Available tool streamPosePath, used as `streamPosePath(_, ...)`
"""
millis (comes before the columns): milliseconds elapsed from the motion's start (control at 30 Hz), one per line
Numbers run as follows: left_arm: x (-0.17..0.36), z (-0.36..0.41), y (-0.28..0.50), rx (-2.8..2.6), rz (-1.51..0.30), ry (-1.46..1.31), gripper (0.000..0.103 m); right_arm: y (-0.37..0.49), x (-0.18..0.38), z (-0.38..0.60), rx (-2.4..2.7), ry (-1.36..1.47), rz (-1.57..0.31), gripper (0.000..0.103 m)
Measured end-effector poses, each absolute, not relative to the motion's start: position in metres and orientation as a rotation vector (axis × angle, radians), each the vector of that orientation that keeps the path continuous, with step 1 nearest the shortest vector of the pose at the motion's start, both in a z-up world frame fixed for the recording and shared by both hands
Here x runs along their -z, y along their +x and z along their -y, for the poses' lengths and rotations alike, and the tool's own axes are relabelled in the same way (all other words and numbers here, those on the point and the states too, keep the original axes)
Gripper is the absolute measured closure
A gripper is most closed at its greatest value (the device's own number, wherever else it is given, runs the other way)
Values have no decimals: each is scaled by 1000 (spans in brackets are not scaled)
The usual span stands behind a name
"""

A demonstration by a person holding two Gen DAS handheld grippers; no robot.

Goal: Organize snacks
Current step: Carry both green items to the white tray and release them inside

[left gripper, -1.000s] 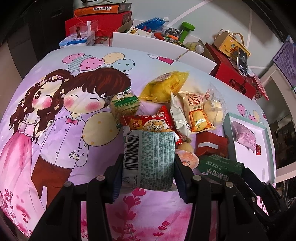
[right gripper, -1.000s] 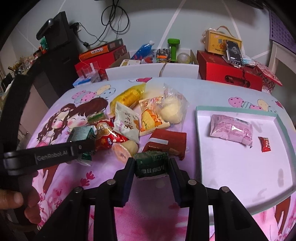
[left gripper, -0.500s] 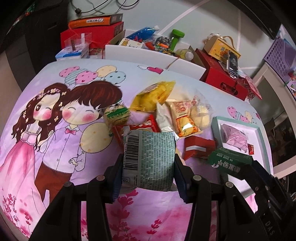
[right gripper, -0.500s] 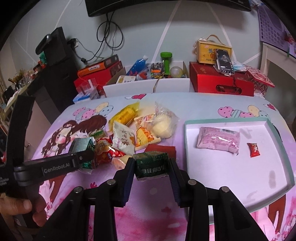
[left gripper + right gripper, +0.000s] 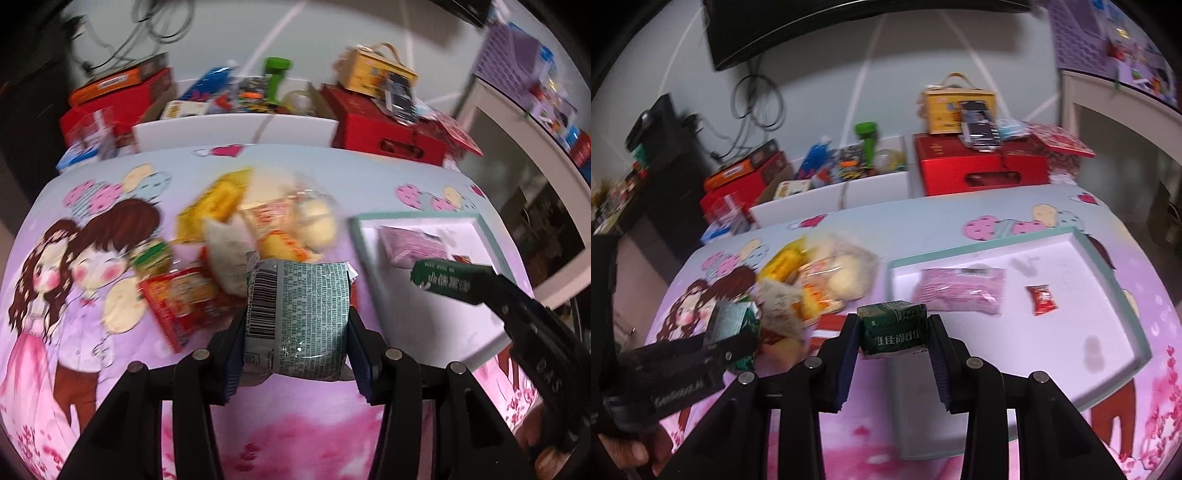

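My left gripper (image 5: pixel 295 325) is shut on a grey-green snack packet (image 5: pixel 297 314) with a barcode, held above the cartoon-printed cloth. My right gripper (image 5: pixel 892 328) is shut on a small dark green carton (image 5: pixel 892 326), lifted near the left edge of the white tray (image 5: pixel 1108 266). The tray holds a pink packet (image 5: pixel 960 290) and a small red candy (image 5: pixel 1042 299). A pile of snacks (image 5: pixel 258 229) lies left of the tray. In the left wrist view the right gripper (image 5: pixel 476 286) shows with the green carton (image 5: pixel 443 280) over the tray (image 5: pixel 487 236). In the right wrist view the left gripper (image 5: pixel 738 328) shows at the left.
Behind the cloth stand a white open box (image 5: pixel 831 192) of items, red boxes (image 5: pixel 982 166), a yellow box (image 5: pixel 955 110) and a green bottle (image 5: pixel 867 142). A white shelf unit (image 5: pixel 1126 103) stands at the right. A person's hand (image 5: pixel 631 450) holds the left tool.
Both grippers have risen and moved right toward the tray, each keeping its packet. The green carton now hangs at the tray's left edge.
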State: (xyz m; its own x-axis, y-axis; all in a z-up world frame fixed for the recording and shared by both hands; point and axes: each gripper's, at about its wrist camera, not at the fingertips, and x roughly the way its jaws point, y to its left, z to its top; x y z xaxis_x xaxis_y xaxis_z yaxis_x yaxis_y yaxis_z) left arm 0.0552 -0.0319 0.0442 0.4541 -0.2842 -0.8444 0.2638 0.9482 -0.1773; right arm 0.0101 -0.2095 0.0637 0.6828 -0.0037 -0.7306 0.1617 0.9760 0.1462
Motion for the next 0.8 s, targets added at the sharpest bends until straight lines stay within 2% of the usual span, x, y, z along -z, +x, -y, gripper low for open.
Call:
streamPosePath(500,-36,164,55,541,-1054,238,52,2,-54,341,398,378,-790,64)
streamPosePath(800,-9,190,45,587,-1108,278,52,-3,-44,362,436,447,-793,64)
